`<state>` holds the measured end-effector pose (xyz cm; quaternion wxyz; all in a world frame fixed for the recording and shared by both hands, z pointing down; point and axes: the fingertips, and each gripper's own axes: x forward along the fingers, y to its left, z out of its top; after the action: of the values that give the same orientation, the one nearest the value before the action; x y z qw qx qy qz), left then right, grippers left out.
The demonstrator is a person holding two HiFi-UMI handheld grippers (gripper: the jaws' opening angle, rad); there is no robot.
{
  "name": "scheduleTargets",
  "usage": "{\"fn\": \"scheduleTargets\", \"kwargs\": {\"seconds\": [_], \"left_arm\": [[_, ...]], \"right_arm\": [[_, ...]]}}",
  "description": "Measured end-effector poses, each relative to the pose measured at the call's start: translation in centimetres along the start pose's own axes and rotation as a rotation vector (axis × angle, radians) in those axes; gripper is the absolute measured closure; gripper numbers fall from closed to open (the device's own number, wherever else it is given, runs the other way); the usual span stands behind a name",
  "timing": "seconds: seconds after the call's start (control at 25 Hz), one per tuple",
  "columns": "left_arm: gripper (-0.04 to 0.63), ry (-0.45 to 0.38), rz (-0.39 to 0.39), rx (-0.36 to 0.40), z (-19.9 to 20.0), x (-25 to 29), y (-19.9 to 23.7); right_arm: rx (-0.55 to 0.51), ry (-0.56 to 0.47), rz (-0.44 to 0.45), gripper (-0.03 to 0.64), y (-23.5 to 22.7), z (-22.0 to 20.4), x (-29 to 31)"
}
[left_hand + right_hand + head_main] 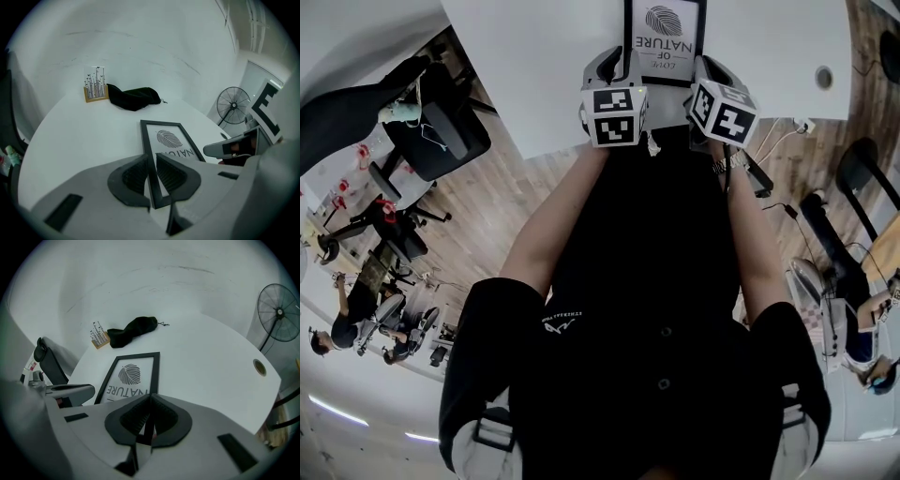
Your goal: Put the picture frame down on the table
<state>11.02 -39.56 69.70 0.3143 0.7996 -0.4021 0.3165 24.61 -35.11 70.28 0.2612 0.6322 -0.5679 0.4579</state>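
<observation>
The white bench (534, 84) filled the space ahead of the person. The picture frame (665, 37) lay low and nearly flat over it, print side up. Whether its back already touched the surface could not be told. Its long axis ran straight away from the person, so the whole frame lay forward of both tools, with only its near short end reaching back to them. The left tool (152, 161) was clamped on the frame's left rail by the near corner. The right tool (149, 404) was pinched on the right rail at the matching corner. Neither hand was nearer than the other, so the lowering looked like a level job for both together. A black pouch (133, 98) sat well beyond the far end, out of the way.
</observation>
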Motion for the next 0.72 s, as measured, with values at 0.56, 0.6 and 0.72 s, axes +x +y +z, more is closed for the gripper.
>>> {"fn": "scheduleTargets", "kwargs": {"seconds": [0.56, 0.6, 0.72], "left_arm": [[0.588, -0.102, 0.066, -0.039, -0.1, -3.8, -2.9], [0.588, -0.109, 0.068, -0.041, -0.3, -4.1, -3.2], [0.588, -0.128, 0.089, -0.054, -1.0, -5.1, -4.0]], "right_arm": [[-0.045, -0.050, 0.084, 0.617, -1.4, -0.8, -3.4], [-0.057, -0.048, 0.092, 0.617, -1.5, -1.0, -3.7], [-0.098, -0.041, 0.115, 0.618, -1.8, -1.9, -4.5]]}}
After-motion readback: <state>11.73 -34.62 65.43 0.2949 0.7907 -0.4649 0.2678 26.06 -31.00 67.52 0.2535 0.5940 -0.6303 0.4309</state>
